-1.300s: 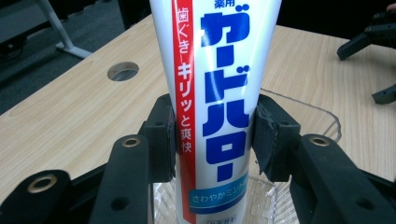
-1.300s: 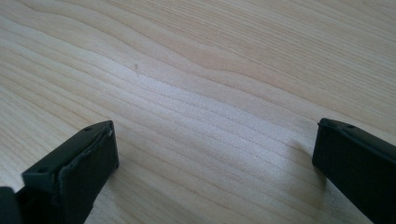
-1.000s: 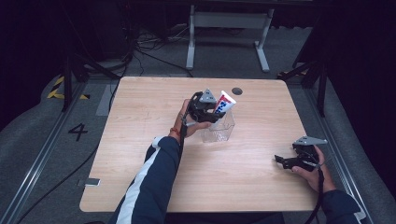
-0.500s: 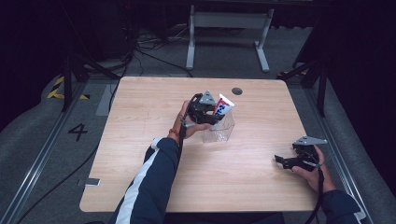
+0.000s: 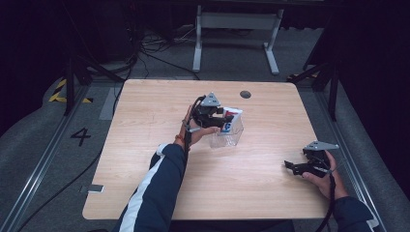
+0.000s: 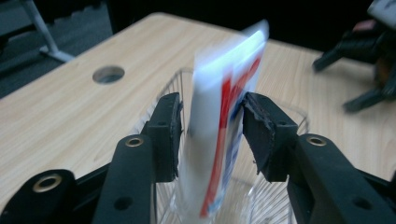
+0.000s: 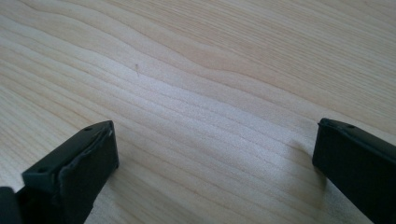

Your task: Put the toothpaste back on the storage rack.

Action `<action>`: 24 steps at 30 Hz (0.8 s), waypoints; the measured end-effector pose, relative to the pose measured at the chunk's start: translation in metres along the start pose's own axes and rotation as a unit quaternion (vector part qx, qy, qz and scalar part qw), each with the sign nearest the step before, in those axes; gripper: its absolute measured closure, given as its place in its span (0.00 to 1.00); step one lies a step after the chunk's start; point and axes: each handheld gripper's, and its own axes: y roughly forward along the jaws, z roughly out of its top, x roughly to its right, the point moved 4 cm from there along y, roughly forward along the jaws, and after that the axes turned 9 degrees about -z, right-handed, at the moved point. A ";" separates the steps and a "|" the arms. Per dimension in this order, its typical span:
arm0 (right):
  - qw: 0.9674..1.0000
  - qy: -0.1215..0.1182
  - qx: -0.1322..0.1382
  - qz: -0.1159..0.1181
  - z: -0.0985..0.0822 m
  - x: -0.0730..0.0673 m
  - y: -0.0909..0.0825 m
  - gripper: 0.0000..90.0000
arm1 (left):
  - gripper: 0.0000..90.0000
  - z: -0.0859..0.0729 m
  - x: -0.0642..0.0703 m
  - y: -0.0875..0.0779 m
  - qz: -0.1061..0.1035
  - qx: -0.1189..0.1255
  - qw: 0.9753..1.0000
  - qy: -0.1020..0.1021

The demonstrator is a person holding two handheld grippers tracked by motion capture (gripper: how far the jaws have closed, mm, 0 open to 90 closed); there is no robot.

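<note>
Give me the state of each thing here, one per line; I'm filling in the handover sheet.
Left gripper: shut on the white, red and blue tube.
White, red and blue tube: upright, lower end inside the clear plastic container.
Clear plastic container: upright on the table, open at the top.
Right gripper: open, nothing between its jaws, low over bare wood.
Light wooden table: level, a round hole near its far edge.

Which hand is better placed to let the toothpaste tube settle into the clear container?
Left. The left tongs are shut on the toothpaste tube, whose lower end is already inside the clear container. The right tongs sit open over bare table near its right edge, well away from the container.
</note>
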 end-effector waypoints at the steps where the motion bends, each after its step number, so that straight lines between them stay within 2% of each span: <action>1: 1.000 0.000 0.000 0.000 0.000 0.000 0.000 0.00 | 0.60 0.000 0.001 -0.001 0.002 -0.006 1.000 0.004; 2: 1.000 0.000 0.000 0.000 0.000 0.000 0.000 0.00 | 0.59 0.001 0.000 -0.002 0.003 -0.010 1.000 0.009; 7: 1.000 0.000 0.000 0.000 0.000 0.000 0.000 0.00 | 0.54 0.002 0.002 -0.009 0.004 0.000 1.000 0.000; 11: 1.000 0.000 0.000 0.000 0.000 0.000 0.000 0.00 | 0.51 0.003 0.002 -0.015 0.012 -0.007 1.000 0.007; 14: 1.000 0.000 0.000 0.000 0.000 0.000 0.000 0.00 | 0.48 0.002 0.002 -0.021 0.018 -0.009 1.000 0.002; 17: 1.000 0.000 0.000 0.000 0.000 0.000 0.000 0.00 | 0.47 0.001 0.003 -0.026 0.023 -0.014 1.000 0.005; 20: 1.000 0.000 0.000 0.000 0.000 0.000 0.000 0.00 | 0.45 -0.002 0.005 -0.031 0.031 -0.029 0.999 0.015; 24: 1.000 0.000 0.000 0.000 0.000 0.000 0.000 0.00 | 0.45 -0.004 0.007 -0.040 0.054 -0.049 0.997 0.039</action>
